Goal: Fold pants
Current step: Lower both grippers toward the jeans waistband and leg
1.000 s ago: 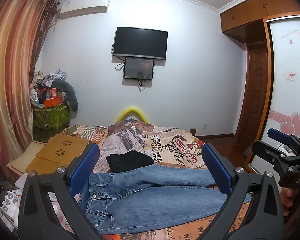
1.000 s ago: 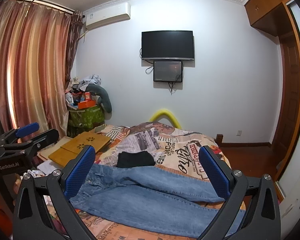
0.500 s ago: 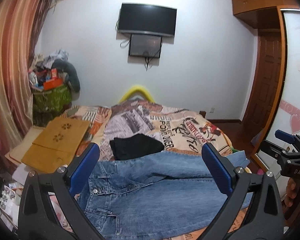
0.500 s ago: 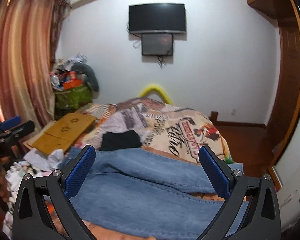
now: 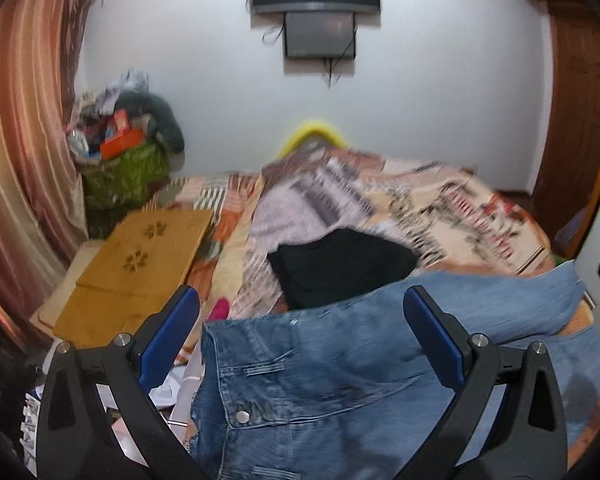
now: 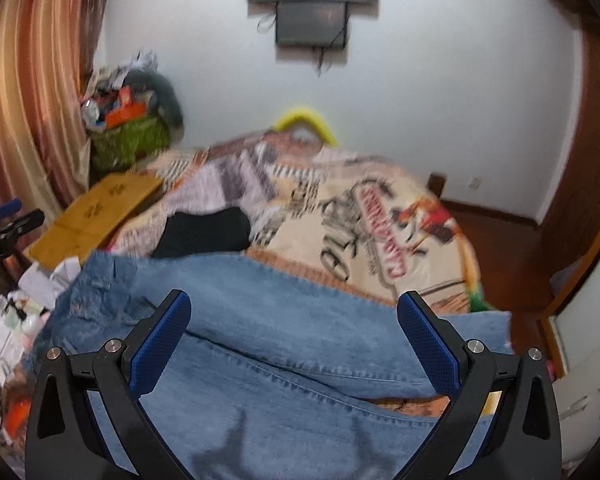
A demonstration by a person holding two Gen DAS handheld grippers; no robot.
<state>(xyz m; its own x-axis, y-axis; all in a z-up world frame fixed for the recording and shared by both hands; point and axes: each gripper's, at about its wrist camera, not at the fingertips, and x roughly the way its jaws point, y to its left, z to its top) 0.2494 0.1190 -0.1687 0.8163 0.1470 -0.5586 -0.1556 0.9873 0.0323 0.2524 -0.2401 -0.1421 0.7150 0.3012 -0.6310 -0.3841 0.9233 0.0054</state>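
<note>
Jeans [image 5: 340,380] lay across the bed [image 5: 460,216], a black garment [image 5: 340,268] just behind them. Left gripper [image 5: 300,328] and right gripper [image 6: 292,328] hovered above the jeans, jaws apart.

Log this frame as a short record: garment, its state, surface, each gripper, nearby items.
garment: blue denim jeans, waistband with metal button toward the left gripper
state: spread flat, unfolded, legs running toward the right gripper's side
surface: bed with a newspaper-print patterned bedspread
left gripper: open, over the waistband, holding nothing
right gripper: open, over the legs, holding nothing
nearby: black folded cloth beyond the jeans; yellow-brown wooden board at the bed's left edge
image quality: motion blur
</note>
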